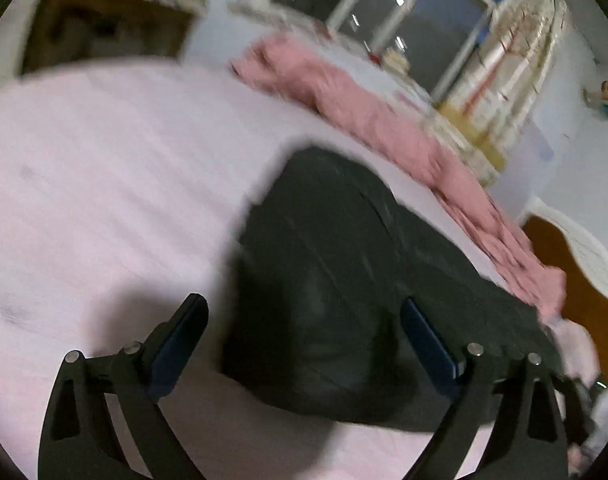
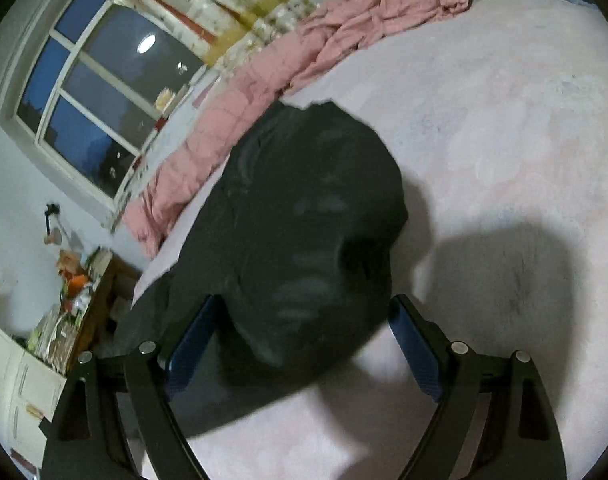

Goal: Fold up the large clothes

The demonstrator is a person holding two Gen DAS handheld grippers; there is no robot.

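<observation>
I hold both tongs spread wide and empty above a dark garment (image 1: 344, 280) lying bunched on the pink bed (image 1: 104, 180): left tongs (image 1: 304, 336) and right tongs (image 2: 304, 336) hover at six o'clock, likely poised to grip its edges.

Dark garments: one (image 1: 344, 280), lying in a heap on the bed (image 1: 104, 180)
Pink blankets: one (image 1: 344, 104), bunched along the bed's far edge
Beds: one
Windows: one (image 2: 100, 100), beyond the bed's far edge
Curtains: one (image 1: 512, 64), beside the window
Grippers: two, the left gripper (image 1: 304, 312) and the right gripper (image 2: 304, 312), each with jaws spread
</observation>
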